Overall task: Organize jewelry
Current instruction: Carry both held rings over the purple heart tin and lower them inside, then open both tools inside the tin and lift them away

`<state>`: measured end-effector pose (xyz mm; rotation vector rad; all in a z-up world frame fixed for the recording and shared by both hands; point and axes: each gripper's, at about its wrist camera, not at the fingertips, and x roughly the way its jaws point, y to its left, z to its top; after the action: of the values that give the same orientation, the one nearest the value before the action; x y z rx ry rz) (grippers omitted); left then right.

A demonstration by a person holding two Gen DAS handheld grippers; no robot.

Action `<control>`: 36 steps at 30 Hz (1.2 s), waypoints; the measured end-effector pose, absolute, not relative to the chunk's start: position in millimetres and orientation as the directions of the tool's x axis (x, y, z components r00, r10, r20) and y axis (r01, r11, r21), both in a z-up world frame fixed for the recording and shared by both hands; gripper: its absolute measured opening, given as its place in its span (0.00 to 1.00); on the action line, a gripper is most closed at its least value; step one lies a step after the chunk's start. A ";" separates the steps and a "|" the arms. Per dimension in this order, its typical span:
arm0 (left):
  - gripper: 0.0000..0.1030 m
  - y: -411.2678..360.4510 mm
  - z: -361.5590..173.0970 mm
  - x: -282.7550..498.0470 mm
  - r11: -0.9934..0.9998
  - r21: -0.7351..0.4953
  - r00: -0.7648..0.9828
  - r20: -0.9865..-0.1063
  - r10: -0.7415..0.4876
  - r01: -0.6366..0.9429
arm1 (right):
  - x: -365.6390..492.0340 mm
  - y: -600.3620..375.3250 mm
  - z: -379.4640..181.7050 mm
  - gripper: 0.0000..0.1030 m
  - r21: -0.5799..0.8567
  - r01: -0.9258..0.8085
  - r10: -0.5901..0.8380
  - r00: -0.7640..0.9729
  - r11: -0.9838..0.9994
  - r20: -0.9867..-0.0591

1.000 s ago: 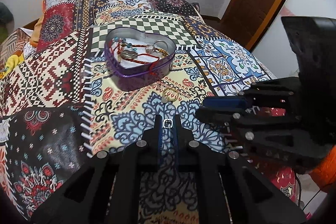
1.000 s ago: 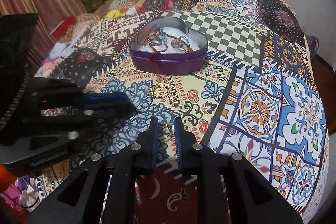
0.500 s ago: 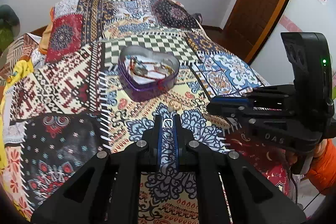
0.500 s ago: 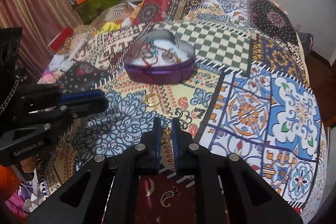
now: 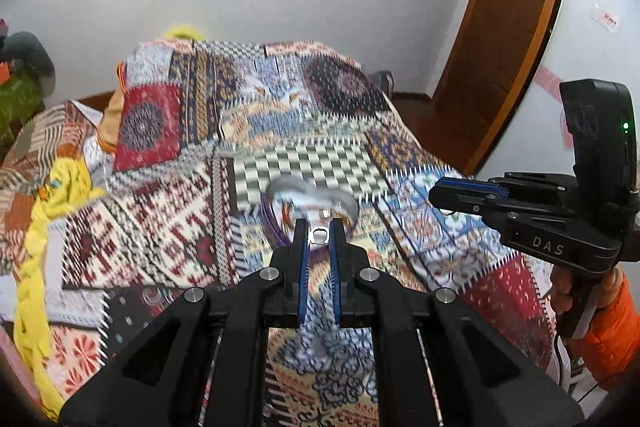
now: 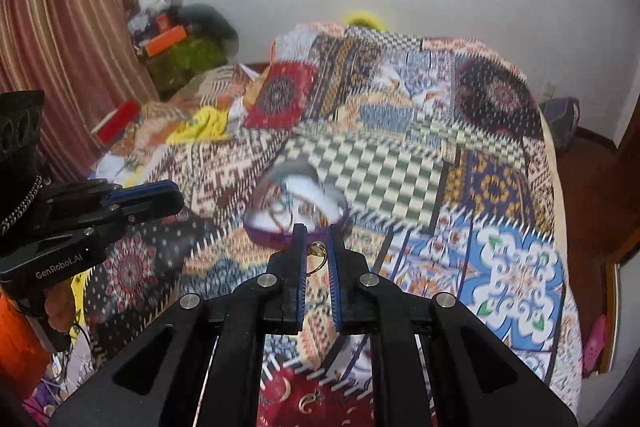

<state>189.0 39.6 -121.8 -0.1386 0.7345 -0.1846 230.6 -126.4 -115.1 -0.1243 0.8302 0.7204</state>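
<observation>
Both hand-held grippers have risen well clear of the bed (image 5: 404,151) since a second ago, so the heart tin (image 6: 296,203), which looked near and sharp then, now sits small and motion-blurred beyond their tips. The left hand-held gripper (image 5: 319,237) is nearly closed, its blue pads pinching a small silver ring (image 5: 319,235) at the very tips. The right hand-held gripper (image 6: 316,251) is just as narrow and holds a gold ring (image 6: 318,251) the same way. A tip grip likely suits such tiny pieces: it keeps each ring in the camera's sight and lets it fall free once the pads part.

The tin lies around the middle of the bed, just in front of the checkered patch, with red cords and other pieces already inside. It appears to be the collecting place, which would explain why both grippers point towards it. Neither ring is over the tin yet.
</observation>
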 end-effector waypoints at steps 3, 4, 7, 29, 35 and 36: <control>0.08 43.7 -113.1 195.2 0.977 -0.181 0.746 -0.633 -0.205 0.115 | 236.3 -121.8 -108.7 0.08 0.166 -0.633 0.546 0.469 0.756 -0.694; 0.08 45.2 -111.1 198.7 0.977 -0.181 0.751 -0.628 -0.203 0.113 | 239.2 -119.9 -106.6 0.08 0.165 -0.635 0.550 0.474 0.755 -0.688; 0.08 47.7 -111.3 207.9 0.977 -0.183 0.753 -0.626 -0.202 0.110 | 246.7 -115.2 -104.4 0.08 0.170 -0.637 0.559 0.479 0.752 -0.677; 0.08 36.8 -184.8 265.6 0.961 -0.233 0.632 -0.726 -0.272 0.146 | 301.6 -70.9 -156.0 0.08 0.268 -0.650 0.580 0.327 0.711 -0.746; 0.08 38.8 -191.1 269.8 0.961 -0.236 0.622 -0.734 -0.275 0.146 | 306.3 -62.0 -164.7 0.09 0.289 -0.660 0.584 0.281 0.694 -0.761; 0.08 38.8 -191.4 269.5 0.961 -0.234 0.621 -0.734 -0.274 0.148 | 305.7 -60.6 -165.8 0.09 0.288 -0.663 0.584 0.276 0.691 -0.764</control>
<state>269.5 38.8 -191.4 -0.1567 0.8683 -0.2437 305.7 -60.6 -165.8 -0.0931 0.9823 0.8388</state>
